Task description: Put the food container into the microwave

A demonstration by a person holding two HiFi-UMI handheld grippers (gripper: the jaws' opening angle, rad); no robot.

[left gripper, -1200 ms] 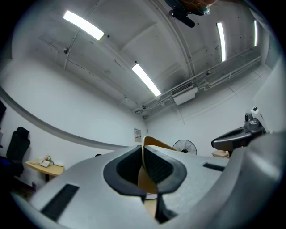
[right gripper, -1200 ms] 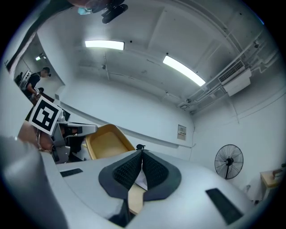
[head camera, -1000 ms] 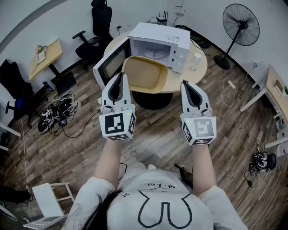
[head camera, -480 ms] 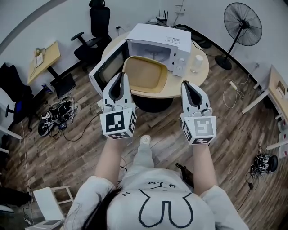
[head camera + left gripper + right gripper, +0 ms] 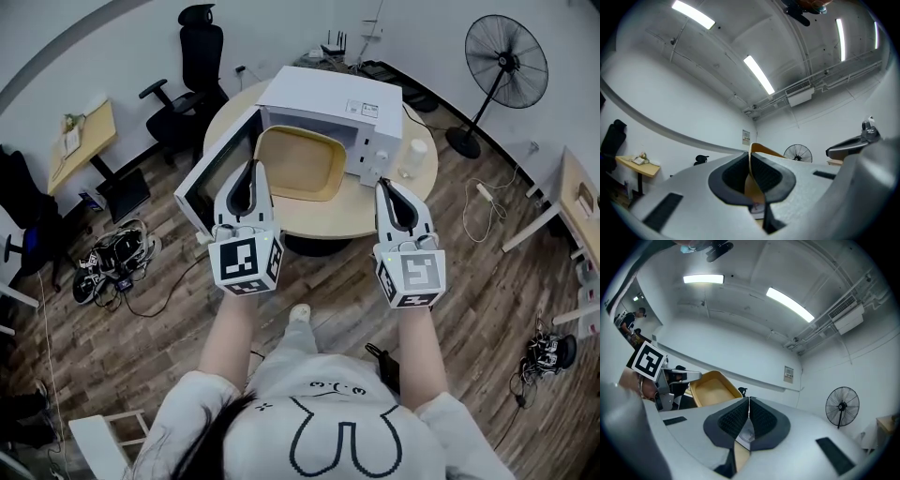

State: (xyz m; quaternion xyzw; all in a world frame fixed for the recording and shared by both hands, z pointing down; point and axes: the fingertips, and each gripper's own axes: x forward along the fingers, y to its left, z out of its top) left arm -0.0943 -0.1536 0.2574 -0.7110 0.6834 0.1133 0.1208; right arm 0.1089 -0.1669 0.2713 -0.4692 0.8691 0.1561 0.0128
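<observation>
A tan food container [image 5: 298, 166] is held tilted in front of the open mouth of the white microwave [image 5: 330, 92], which stands on a round table [image 5: 328, 222]. Its door [image 5: 216, 173] swings out to the left. My left gripper [image 5: 254, 169] is shut on the container's left rim, and that thin rim [image 5: 761, 151] runs up between the jaws in the left gripper view. My right gripper [image 5: 382, 186] hangs to the right of the container, apart from it, shut with nothing in it. The right gripper view shows the container [image 5: 712, 387] and the left gripper's cube [image 5: 647, 359] at left.
A small white cup [image 5: 417, 150] stands on the table right of the microwave. A standing fan [image 5: 506, 58] is at the back right, an office chair [image 5: 201, 47] behind the table, a desk [image 5: 80, 141] at left. Cables and bags [image 5: 112, 258] lie on the wooden floor.
The person has stepped closer to the table. The left gripper has carried the container forward, up to the microwave's opening. The right gripper has moved along beside it, still shut.
</observation>
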